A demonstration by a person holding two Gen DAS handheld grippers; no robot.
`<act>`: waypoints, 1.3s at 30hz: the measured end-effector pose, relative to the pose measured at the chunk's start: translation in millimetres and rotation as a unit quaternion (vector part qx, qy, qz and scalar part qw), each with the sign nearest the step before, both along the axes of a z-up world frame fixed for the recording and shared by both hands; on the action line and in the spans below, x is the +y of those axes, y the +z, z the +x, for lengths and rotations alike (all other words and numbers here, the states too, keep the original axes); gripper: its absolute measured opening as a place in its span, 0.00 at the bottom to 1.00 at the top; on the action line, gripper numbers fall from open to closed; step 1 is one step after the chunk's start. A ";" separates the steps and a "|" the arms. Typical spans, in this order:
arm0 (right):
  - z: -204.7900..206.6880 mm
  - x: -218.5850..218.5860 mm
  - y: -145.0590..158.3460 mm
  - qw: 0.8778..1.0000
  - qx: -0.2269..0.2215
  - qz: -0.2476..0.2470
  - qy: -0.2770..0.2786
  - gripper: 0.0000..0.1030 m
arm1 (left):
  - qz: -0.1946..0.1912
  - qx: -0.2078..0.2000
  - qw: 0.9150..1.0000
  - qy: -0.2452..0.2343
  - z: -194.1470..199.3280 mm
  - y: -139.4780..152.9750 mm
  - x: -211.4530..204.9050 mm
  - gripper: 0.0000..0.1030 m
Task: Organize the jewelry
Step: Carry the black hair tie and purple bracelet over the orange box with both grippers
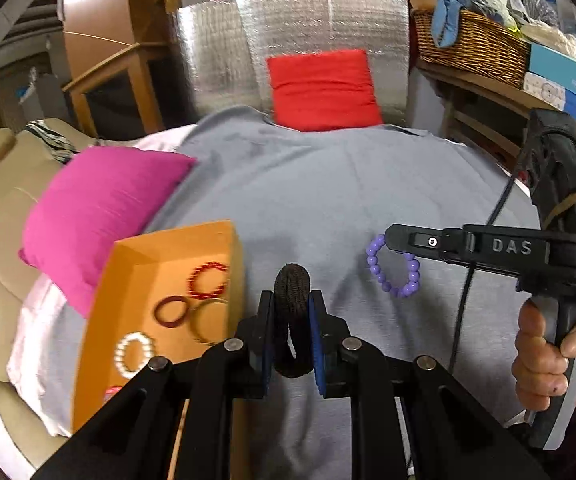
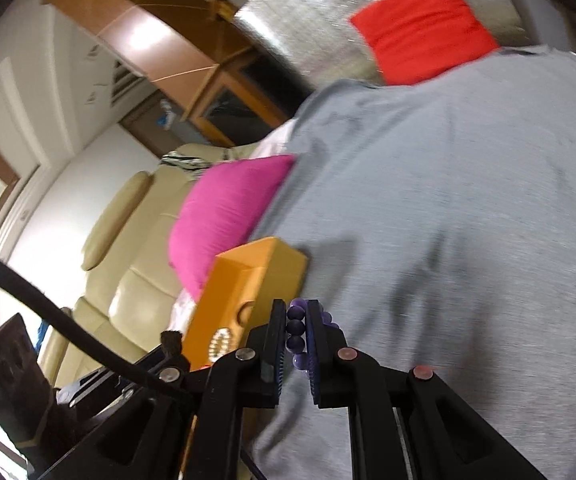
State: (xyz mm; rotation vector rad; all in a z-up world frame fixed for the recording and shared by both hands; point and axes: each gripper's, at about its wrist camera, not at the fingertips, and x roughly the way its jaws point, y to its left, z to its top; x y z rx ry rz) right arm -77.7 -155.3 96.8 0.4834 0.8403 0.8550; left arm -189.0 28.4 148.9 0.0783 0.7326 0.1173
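My left gripper [image 1: 291, 312] is shut on a black fabric hair tie [image 1: 291, 300], held above the grey cloth just right of the orange box [image 1: 128, 280]. The box holds a red bead bracelet [image 1: 207, 281], a dark red ring [image 1: 171, 312], a gold bangle [image 1: 208, 322] and a white pearl bracelet [image 1: 133, 354]. My right gripper [image 1: 388, 238] is shut on a purple bead bracelet [image 1: 394, 270], which hangs from its tip over the cloth. In the right wrist view the purple beads [image 2: 296, 326] sit between the fingers of the right gripper [image 2: 294, 320], with the orange box [image 2: 248, 280] to the left.
A grey cloth [image 1: 348, 184] covers the surface. A pink pillow [image 1: 100, 212] lies behind the box and a red pillow [image 1: 324, 88] rests against a silver foil panel [image 1: 224, 48]. A wicker basket [image 1: 472, 44] and boxes stand on shelves at right. A beige sofa [image 2: 128, 280] is at left.
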 end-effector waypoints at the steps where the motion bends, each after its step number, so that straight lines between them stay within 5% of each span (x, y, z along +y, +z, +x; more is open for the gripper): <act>1: -3.1 3.8 2.4 1.000 -0.006 0.004 0.006 0.11 | 0.001 0.000 1.000 0.004 -1.8 1.8 3.9 0.17; 10: -41.0 46.0 25.3 0.994 -0.070 0.050 0.069 0.11 | 0.017 0.001 0.999 0.040 -24.5 8.4 39.4 0.17; 24: -61.3 105.5 11.5 0.979 -0.012 0.108 0.171 0.11 | -0.019 0.070 0.989 0.128 -72.5 -26.5 134.8 0.17; 39: -81.6 179.6 -37.0 0.973 0.017 -0.020 0.231 0.11 | -0.079 0.147 0.978 0.123 -72.3 -79.7 152.1 0.17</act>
